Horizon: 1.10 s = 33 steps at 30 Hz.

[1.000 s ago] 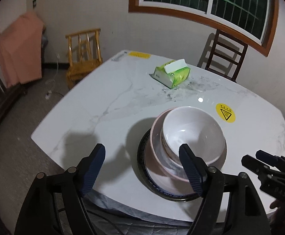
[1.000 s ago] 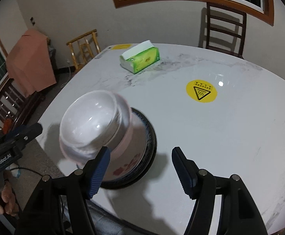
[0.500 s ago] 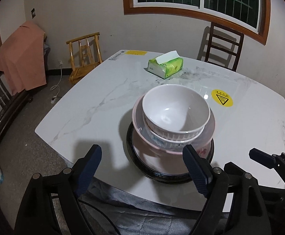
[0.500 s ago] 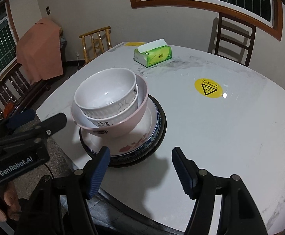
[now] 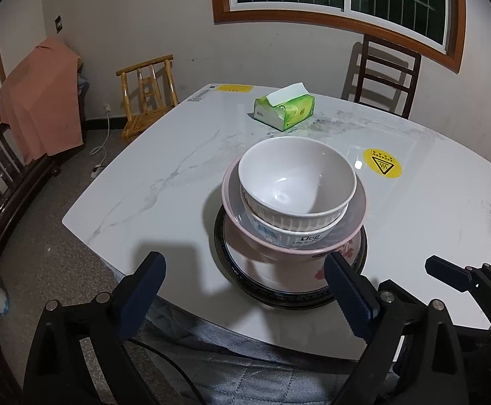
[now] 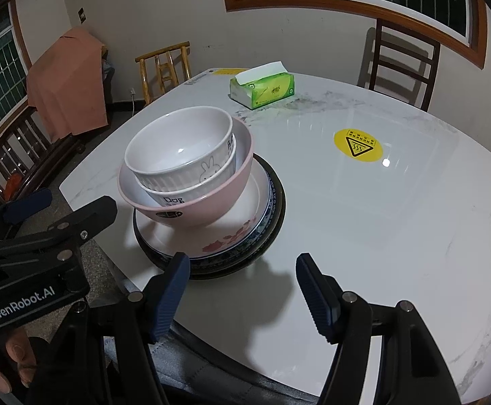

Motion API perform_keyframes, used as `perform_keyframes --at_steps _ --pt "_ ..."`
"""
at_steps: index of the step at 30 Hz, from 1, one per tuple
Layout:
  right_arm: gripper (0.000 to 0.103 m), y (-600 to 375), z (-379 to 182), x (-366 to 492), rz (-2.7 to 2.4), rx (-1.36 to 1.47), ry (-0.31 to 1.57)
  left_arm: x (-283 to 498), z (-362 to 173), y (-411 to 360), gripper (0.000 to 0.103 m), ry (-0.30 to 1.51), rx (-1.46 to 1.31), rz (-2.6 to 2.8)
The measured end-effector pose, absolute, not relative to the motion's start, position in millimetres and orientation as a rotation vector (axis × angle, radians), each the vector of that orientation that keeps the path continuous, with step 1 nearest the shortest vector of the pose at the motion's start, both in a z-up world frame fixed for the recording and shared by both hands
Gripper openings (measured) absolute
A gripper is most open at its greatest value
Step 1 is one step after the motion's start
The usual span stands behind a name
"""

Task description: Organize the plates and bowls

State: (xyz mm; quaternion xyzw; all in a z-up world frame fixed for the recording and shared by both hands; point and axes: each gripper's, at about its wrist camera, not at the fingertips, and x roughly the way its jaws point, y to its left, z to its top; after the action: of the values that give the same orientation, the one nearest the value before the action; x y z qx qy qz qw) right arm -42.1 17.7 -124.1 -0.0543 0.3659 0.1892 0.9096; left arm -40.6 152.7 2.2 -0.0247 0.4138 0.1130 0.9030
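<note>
A stack stands near the front edge of the marble table (image 5: 178, 168). A white ribbed bowl (image 5: 296, 175) sits in a second white bowl (image 5: 289, 234), inside a pink bowl (image 5: 357, 216), on a floral plate (image 5: 262, 263) over a dark-rimmed plate (image 5: 279, 298). My left gripper (image 5: 242, 270) hangs in front of the stack, jaws opening, gripping nothing. In the right wrist view the bowls (image 6: 178, 148), the pink bowl (image 6: 211, 202) and the plates (image 6: 245, 216) lie ahead to the left. My right gripper (image 6: 242, 263) is open and empty, just right of the stack.
A green tissue box (image 5: 284, 109) lies at the table's far side, and a yellow warning sticker (image 5: 382, 167) marks the right half. A bamboo chair (image 5: 147, 98) and a dark chair (image 5: 385, 71) stand behind. A pink cloth (image 5: 39, 101) hangs at left. A hand (image 6: 5, 364) holds the left gripper.
Both grippers have drawn back from the stack toward the table's near edge. The left jaws stand wider. The top bowl, blurred a second ago, now rests still.
</note>
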Motion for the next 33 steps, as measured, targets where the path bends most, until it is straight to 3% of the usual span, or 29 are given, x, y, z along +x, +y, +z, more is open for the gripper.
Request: perform_keyframes --at_steps 33 --pt "0.067 24.8 -130.4 -36.3 0.385 -0.141 0.778 -33.5 -6.0 151.0 0.094 0.897 -0.072 0.220"
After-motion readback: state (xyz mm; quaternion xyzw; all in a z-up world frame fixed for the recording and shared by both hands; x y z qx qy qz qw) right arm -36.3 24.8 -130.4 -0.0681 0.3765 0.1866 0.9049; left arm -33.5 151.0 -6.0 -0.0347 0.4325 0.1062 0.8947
